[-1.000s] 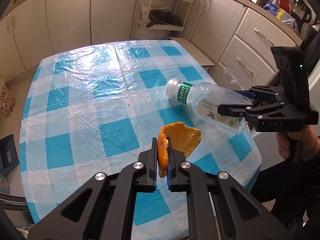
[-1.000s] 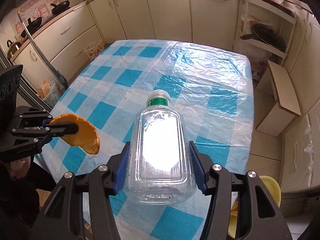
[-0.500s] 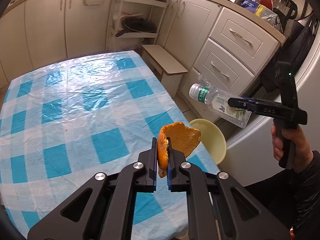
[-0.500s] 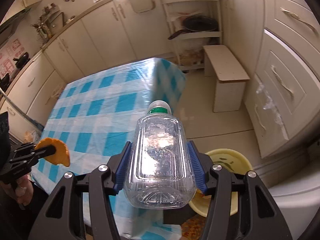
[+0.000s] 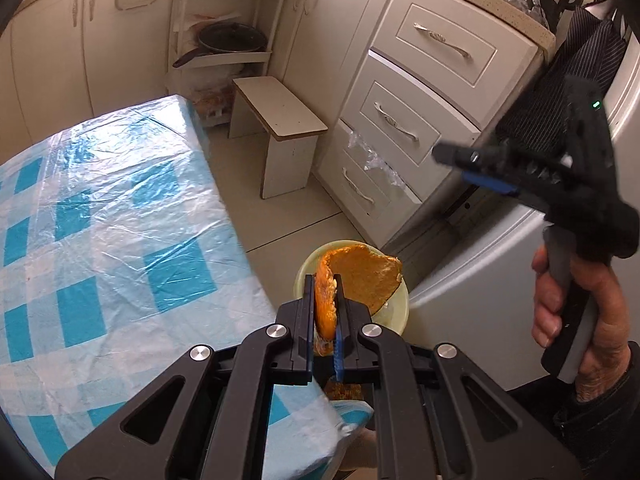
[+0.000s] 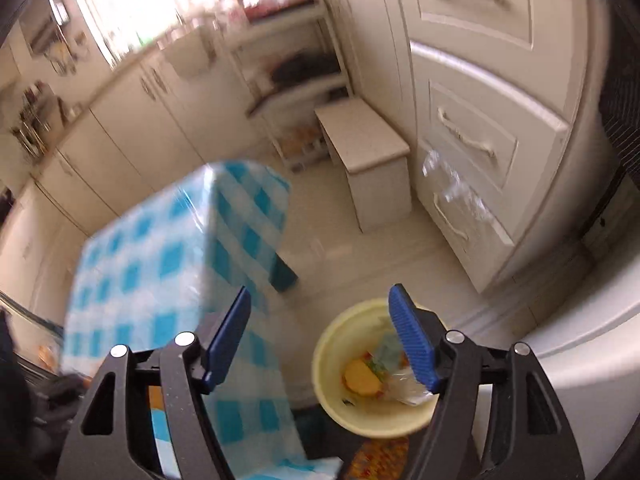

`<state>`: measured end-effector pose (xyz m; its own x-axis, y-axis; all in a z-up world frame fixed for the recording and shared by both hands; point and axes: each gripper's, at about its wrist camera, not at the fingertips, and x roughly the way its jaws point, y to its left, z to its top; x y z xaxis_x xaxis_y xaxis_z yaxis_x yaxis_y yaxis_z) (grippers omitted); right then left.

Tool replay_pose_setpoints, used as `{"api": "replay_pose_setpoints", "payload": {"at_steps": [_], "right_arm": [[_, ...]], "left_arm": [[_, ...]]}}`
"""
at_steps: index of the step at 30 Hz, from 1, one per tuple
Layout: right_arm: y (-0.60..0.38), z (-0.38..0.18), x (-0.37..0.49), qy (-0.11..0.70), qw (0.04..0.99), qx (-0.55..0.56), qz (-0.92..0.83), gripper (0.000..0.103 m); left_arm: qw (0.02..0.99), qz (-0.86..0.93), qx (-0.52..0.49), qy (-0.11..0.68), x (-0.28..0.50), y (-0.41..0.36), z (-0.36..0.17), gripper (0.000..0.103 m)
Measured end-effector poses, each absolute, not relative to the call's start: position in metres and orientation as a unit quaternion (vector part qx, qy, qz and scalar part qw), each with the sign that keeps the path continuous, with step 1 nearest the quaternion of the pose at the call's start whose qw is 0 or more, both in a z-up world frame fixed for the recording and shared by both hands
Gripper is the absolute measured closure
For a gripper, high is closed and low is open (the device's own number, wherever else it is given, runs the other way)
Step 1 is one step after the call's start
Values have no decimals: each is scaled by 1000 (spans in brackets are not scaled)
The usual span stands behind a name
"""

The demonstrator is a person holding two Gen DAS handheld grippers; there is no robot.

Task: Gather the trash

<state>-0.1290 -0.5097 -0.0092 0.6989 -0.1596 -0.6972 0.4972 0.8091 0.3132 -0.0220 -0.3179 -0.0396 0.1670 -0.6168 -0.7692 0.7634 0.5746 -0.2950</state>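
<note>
Because the peel [image 5: 352,276] was thin, light and curled, it needed only a light pinch, and an edge grip suited it. The left gripper [image 5: 324,312] had its jaws nearly closed on the peel's near left edge, the rest of the rind fanning out to the right above the bin [image 5: 400,304]. The rind looked stiff enough to hold its shape, though hard pressure would probably crack or tear it. The bin stood on the floor just right of the table [image 5: 120,220]. The right gripper [image 6: 320,336] was wide open and held nothing. Inside the bin [image 6: 332,384], blurred clear plastic was possibly a bottle [image 6: 400,388], among other scraps.
</note>
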Motion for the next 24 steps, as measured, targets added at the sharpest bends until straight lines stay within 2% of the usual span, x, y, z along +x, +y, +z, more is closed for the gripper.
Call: {"api": "replay_pose_setpoints", "payload": {"at_steps": [4, 9, 14, 17, 21, 24], "right_arm": [[-512, 20, -145, 273, 907, 255, -192, 22], [-530, 29, -154, 236, 904, 295, -199, 21], [-534, 30, -154, 229, 902, 310, -196, 21], [-531, 30, -149, 234, 903, 305, -193, 21], [-523, 32, -147, 240, 904, 301, -188, 18], [-511, 32, -138, 253, 906, 283, -186, 16]], "left_arm": [[751, -445, 103, 476, -37, -359, -60, 96], [740, -419, 127, 511, -43, -412, -98, 95], [726, -413, 130, 535, -43, -445, -117, 68], [736, -412, 139, 520, -50, -442, -111, 59], [764, -382, 171, 491, -56, -423, -97, 53], [789, -348, 184, 471, -58, -395, -86, 41]]}}
